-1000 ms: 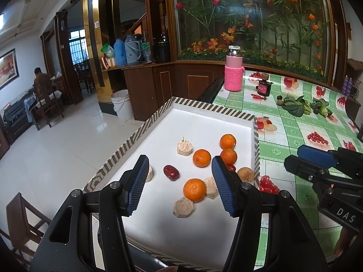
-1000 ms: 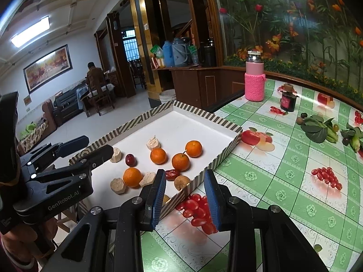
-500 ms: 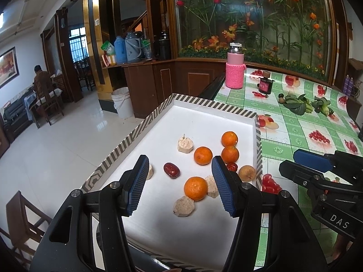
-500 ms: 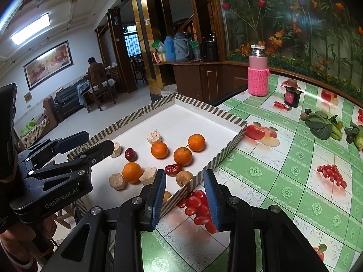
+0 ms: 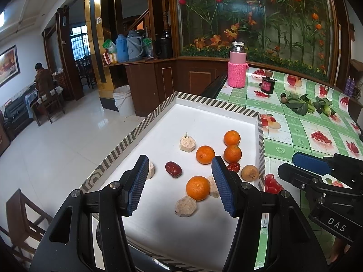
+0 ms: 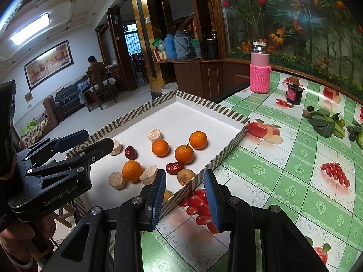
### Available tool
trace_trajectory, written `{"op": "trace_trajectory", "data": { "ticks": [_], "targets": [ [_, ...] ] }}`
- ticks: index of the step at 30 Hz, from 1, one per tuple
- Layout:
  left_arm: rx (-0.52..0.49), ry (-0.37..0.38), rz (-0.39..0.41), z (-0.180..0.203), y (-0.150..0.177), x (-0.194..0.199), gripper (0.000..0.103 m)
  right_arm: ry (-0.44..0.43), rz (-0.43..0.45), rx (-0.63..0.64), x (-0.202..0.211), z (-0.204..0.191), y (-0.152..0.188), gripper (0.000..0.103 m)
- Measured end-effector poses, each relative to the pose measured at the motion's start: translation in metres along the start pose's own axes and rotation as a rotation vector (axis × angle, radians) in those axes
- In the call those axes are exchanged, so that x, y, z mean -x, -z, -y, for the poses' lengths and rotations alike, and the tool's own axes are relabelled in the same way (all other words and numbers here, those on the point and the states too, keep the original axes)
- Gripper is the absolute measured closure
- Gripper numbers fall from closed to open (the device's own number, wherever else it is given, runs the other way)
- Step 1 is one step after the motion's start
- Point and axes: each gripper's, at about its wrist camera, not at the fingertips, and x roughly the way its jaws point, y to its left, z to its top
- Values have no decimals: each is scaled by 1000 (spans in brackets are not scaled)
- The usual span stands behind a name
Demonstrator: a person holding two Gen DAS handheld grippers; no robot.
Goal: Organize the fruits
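Note:
A white tray with a striped rim (image 5: pixel 136 133) (image 6: pixel 213 106) holds several oranges, the nearest one (image 5: pixel 197 188) (image 6: pixel 132 170) among beige chunks (image 5: pixel 185 207). Two red dates (image 5: pixel 173 169) (image 6: pixel 174 168) and a brown longan (image 5: pixel 249 173) (image 6: pixel 185 176) lie there too. My left gripper (image 5: pixel 179 161) (image 6: pixel 99 138) hovers open over the tray's near end, nothing between its fingers. My right gripper (image 6: pixel 185 172) (image 5: pixel 287 163) is open above the tray's right rim and holds nothing. A second brown fruit (image 6: pixel 168 195) is partly hidden behind its left finger.
The tray sits at the left edge of a table under a green fruit-print cloth (image 6: pixel 261 170), with floor beyond. A pink-sleeved bottle (image 5: pixel 236 74), a small dark jar (image 6: pixel 293 93) and leafy greens (image 6: pixel 324 122) stand farther back. A person sits far off (image 6: pixel 96 72).
The right gripper has drifted very slightly. The fruits, the tray and the left gripper are as before, and both gaps are unchanged.

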Motion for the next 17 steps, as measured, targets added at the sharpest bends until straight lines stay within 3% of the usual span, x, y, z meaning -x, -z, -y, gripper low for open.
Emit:
{"op": "trace_trajectory", "data": {
  "ticks": [12,17],
  "targets": [
    [-2,-2,4,1,1,0,45,-5,-8,-15,-3,4,2,70],
    [-7,34,-20,12,1,-2,45,39,-3,-64,11,25,5,70]
  ]
}}
